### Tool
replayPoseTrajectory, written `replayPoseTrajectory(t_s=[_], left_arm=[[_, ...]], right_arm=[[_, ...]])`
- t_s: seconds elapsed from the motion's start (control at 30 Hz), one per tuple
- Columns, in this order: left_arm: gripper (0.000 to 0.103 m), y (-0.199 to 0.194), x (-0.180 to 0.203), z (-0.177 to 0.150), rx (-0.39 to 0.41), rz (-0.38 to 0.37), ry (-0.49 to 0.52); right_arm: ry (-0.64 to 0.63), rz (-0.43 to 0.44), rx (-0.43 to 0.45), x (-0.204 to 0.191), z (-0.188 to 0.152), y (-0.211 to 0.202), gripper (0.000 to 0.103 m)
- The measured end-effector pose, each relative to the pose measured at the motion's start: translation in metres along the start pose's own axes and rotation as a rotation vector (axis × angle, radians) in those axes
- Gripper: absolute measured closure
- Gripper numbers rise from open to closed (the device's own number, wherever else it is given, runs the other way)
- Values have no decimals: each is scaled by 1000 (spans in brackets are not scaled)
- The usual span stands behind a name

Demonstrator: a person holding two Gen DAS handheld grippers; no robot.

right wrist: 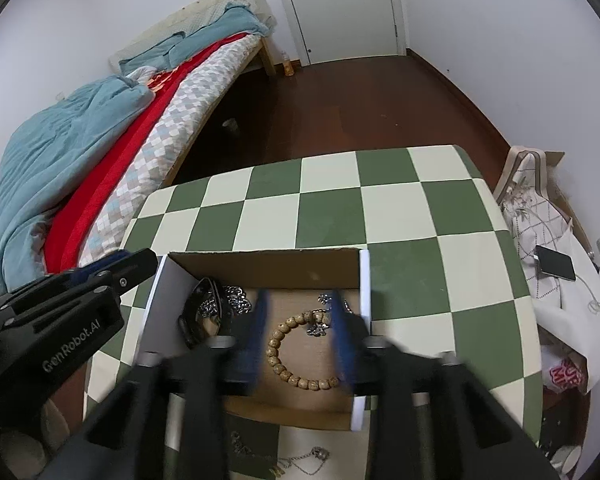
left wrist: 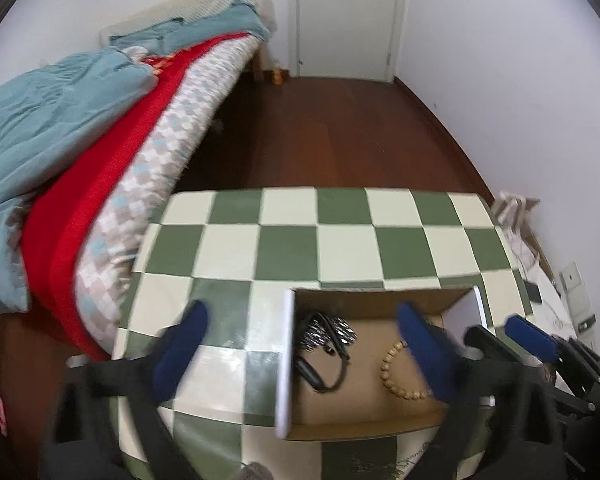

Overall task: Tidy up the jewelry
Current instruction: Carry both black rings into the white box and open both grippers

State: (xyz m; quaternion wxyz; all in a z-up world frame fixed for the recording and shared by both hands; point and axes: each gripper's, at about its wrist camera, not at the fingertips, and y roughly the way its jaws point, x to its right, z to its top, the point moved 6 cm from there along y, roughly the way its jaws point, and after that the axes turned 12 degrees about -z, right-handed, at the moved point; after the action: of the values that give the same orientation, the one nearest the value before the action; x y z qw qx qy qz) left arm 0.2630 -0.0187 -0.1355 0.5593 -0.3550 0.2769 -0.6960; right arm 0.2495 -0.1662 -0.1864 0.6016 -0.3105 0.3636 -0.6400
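Cardboard forms the open box [right wrist: 268, 268] on the green-and-cream checked table [right wrist: 404, 208]; inside lie a wooden bead bracelet [right wrist: 296, 354], a black strap [left wrist: 320, 376] tangled with silvery chain pieces [left wrist: 320, 330] at its left, and a small silver trinket [right wrist: 318, 330]. The left gripper [left wrist: 300, 348] has its jaws wide, straddling the box's left wall, holding nothing. The right gripper [right wrist: 300, 340] has its jaws partly open above the bracelet's round tan beads, not pressing them.

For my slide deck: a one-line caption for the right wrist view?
Right gripper open above a cardboard box holding a wooden bead bracelet on a checkered table.
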Motion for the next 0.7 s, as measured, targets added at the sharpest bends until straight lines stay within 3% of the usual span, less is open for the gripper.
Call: replayPoseTrajectory(t_s=[0.17, 0.23, 0.3, 0.53, 0.7], left_arm=[[1, -17, -16, 1, 20, 63, -1], [1, -22, -18, -3, 25, 79, 8], [0, -25, -21, -9, 21, 110, 19], [0, -34, -22, -32, 3, 150, 47], [0, -52, -18, -42, 22, 154, 59]], right_arm=[[9, -23, 7, 7, 1, -14, 44], [-1, -57, 1, 9, -1, -18, 20], [-18, -93, -15, 10, -6, -20, 6], [-85, -192, -76, 8, -31, -20, 0], [-86, -205, -68, 10, -40, -33, 0]])
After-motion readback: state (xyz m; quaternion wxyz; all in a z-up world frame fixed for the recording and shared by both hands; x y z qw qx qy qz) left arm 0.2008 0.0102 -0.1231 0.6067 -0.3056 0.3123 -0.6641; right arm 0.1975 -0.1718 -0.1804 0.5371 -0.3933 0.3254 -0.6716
